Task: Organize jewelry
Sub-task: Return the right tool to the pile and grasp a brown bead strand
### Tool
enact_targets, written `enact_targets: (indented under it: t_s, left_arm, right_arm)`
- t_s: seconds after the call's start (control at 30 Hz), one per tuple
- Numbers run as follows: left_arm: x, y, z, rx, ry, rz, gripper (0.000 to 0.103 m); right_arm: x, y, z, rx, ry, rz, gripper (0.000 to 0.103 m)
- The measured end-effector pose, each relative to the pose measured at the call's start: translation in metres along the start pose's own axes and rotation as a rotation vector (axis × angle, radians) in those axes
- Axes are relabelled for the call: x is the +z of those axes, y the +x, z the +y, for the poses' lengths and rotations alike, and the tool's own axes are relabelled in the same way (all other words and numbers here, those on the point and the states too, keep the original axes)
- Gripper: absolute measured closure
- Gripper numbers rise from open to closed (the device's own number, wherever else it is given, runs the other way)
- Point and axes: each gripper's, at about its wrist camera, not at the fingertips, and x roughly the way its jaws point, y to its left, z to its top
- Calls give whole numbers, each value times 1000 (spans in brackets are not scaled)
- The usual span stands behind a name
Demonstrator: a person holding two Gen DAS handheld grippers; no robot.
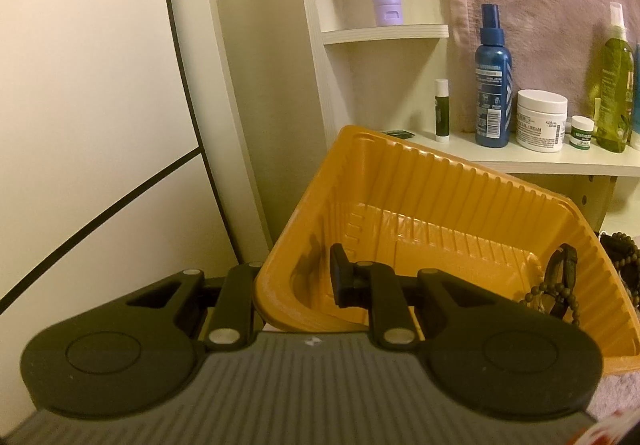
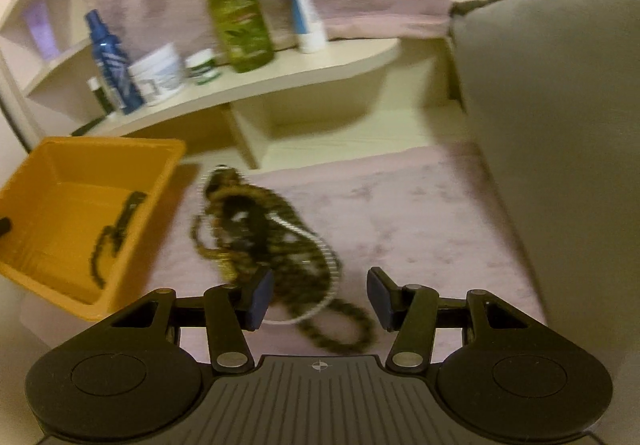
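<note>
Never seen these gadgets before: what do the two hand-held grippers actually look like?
Both match: a grey ribbed body, two round black discs, black linkage arms with silver rivets. The right gripper has dark blue pads; the left gripper shows black fingers. No cables or sleeves show.

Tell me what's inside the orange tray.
The orange tray holds a dark beaded strand with a black clasp. The left hand-held gripper, clamped on its rim, hides one near corner.
</note>
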Motion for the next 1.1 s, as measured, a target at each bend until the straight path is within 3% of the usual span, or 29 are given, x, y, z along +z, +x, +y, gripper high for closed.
enact_targets:
  t_s: [0.33,0.5,0.67,1.1]
  left_arm:
    - [0,0,0,-3,2,-1,85]
    - [0,-1,1,-3,1,0,85]
    - [0,-1,2,-3,-2,2,85]
    - [0,0,2,-1,-2,5,85]
  right_arm:
    - [8,4,-12,4,-22,-10,52]
    - [11,12,-8,23,-60,4,68]
    - [13,21,-6,25,-90,12,75]
    - [20,41,9,39,-169,32,77]
